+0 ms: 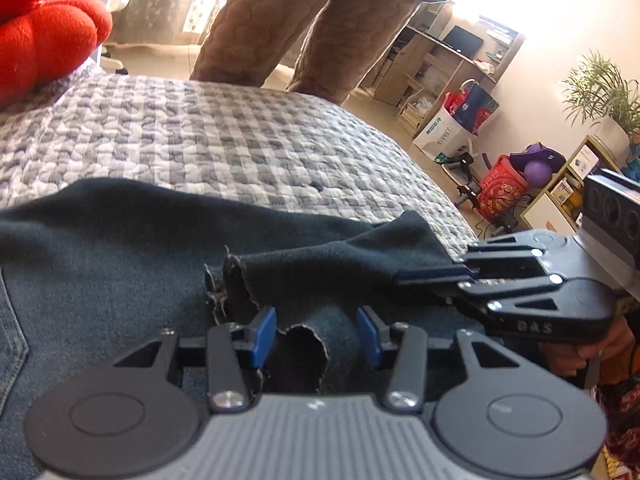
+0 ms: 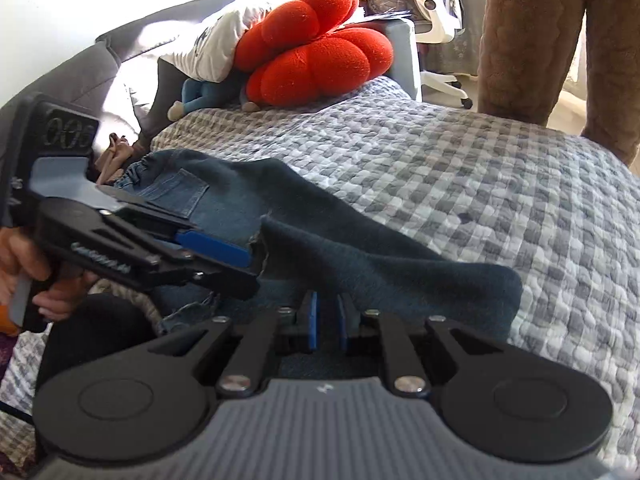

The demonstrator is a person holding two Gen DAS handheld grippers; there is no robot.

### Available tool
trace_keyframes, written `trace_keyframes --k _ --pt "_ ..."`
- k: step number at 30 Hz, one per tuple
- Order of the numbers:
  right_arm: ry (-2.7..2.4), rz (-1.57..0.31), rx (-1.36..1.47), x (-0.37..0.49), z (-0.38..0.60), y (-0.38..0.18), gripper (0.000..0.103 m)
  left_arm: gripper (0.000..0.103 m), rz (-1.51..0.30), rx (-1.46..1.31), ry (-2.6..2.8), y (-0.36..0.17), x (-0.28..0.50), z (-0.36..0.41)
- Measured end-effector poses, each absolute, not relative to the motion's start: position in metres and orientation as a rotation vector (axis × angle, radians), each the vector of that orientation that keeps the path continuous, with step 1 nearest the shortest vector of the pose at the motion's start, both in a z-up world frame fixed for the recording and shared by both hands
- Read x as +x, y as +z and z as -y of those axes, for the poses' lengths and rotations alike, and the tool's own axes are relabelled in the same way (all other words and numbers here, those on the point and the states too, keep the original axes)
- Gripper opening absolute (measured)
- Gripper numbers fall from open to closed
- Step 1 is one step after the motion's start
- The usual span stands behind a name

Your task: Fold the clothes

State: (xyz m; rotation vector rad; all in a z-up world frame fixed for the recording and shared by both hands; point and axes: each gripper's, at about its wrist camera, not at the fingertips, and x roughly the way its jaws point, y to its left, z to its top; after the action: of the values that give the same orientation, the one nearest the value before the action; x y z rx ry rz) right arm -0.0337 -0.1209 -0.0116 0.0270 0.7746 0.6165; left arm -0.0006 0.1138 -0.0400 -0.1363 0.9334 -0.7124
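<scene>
Dark blue jeans (image 1: 120,240) lie across the checked quilt (image 1: 200,128), with the back pocket (image 2: 176,196) toward the head of the bed. My left gripper (image 1: 317,336) is open, and the frayed hem (image 1: 304,344) of a leg stands loosely between its blue pads. From the side, the left gripper (image 2: 244,264) reaches the same frayed edge. My right gripper (image 2: 328,326) has its pads nearly together on a fold of the jeans leg (image 2: 400,272). In the left wrist view the right gripper (image 1: 400,280) pinches the corner of that fold, lifted slightly off the quilt.
A red puffy cushion (image 2: 320,60) and a pile of clothes sit at the head of the bed. A person in brown quilted trousers (image 1: 312,20) stands at the far side. Beyond the bed's edge (image 1: 452,216) are shelves, boxes, bags and a plant on the floor.
</scene>
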Motion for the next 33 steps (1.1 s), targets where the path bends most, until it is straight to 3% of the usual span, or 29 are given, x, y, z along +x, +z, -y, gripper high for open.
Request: trace_keyframes --k 5,6,7,8,14,23,33 --pt "0.623 -0.778 0.010 -0.044 0.117 -0.014 0.016 0.035 -0.990 -0.139 -0.695 -0.047 -0.006 -0.107" --pt "0.618 -0.780 0.011 -0.043 0.117 -0.015 0.016 0.024 -0.992 -0.139 -0.686 -0.048 -0.008 -0.106" --pt "0.614 -0.781 0.013 -0.043 0.118 -0.016 0.016 0.005 -0.993 -0.146 -0.676 -0.050 -0.010 -0.106" --pt "0.609 -0.783 0.015 -0.042 0.118 -0.017 0.017 0.002 -0.993 -0.163 -0.671 -0.052 -0.013 -0.107" --pt "0.615 -0.738 -0.003 -0.037 0.114 -0.009 0.016 0.001 -0.930 -0.126 -0.635 -0.041 -0.036 -0.116" --pt "0.699 -0.805 -0.111 0.001 0.069 -0.036 0.019 0.002 -1.000 -0.179 -0.610 -0.056 -0.038 -0.128" --pt "0.821 -0.782 -0.009 0.025 0.045 -0.040 0.019 0.013 -0.947 -0.177 -0.509 -0.040 -0.040 -0.155"
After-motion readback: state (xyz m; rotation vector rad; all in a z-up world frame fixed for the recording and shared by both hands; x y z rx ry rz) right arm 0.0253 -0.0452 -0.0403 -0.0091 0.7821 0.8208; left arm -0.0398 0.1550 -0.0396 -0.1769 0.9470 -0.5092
